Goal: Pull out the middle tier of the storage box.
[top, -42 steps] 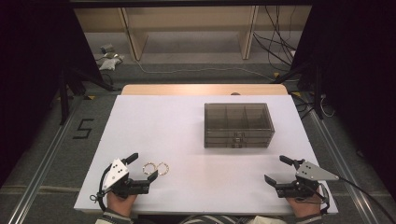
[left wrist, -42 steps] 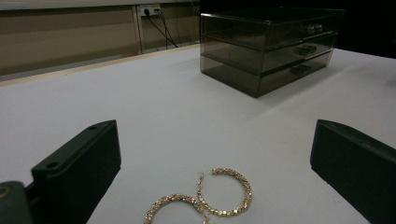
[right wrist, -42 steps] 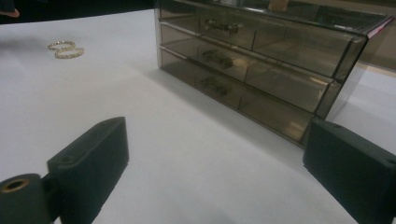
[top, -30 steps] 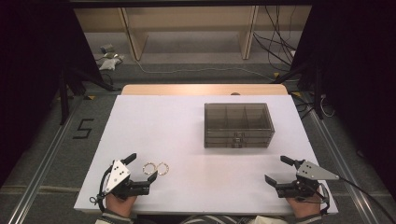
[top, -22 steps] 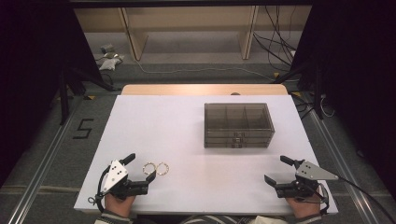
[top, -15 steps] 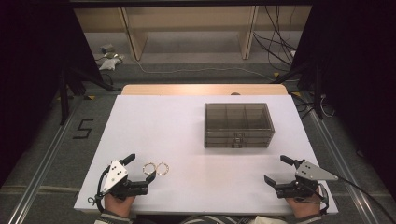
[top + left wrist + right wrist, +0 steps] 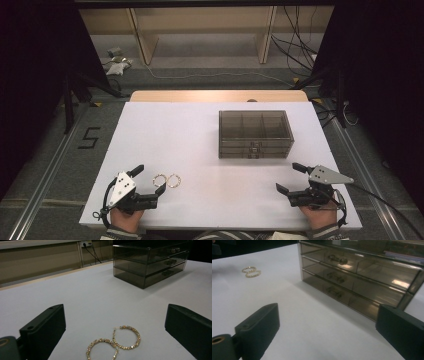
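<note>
Near the table's front left, two gold glittery hoop earrings [image 7: 113, 344] lie touching, just ahead of the left gripper [image 7: 148, 179], jaws wide; best straddle one hoop squarely.

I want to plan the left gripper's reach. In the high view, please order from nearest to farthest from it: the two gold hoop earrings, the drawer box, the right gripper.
From the left gripper:
1. Gold hoop earrings, just beside it on the table.
2. Right gripper, across at the near right edge.
3. Drawer box, farther back on the right.
The last two are nearly too close to call.
</note>
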The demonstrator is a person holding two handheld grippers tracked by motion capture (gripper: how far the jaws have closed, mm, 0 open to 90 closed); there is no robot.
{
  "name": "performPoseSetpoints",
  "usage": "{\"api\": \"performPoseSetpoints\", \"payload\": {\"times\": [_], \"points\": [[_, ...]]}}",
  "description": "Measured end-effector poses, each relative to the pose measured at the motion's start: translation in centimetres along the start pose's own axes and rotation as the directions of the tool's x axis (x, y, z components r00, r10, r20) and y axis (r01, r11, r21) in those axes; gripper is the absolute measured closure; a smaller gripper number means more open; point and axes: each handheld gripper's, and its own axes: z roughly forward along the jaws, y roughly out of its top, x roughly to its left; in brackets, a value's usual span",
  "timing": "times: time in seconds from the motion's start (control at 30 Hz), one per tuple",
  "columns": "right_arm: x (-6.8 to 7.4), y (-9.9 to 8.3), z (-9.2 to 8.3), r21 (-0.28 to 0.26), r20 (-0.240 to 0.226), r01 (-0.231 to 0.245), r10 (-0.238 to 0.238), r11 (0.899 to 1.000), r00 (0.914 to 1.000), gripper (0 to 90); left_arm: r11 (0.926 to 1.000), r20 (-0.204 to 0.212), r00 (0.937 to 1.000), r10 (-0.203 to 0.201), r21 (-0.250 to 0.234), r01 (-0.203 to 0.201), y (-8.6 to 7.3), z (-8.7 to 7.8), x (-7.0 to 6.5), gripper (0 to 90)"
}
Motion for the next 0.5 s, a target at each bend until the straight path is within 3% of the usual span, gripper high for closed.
{"api": "performPoseSetpoints", "payload": {"times": [0.2,0.5], "points": [[0.5,1.6,1.1,0.011,-0.025,0.044,-0.044,0.999,0.9987,7.8,1.0,-0.002,1.0,-0.001,0.006,0.001,0.0,0.0,0.1,3.2],[0.9,3.2,2.5,0.029,-0.067,0.064,-0.062,0.998,0.9959,6.1,1.0,-0.001,1.0,0.001,0.006,-0.001,0.0,0.0,0.1,3.3]]}}
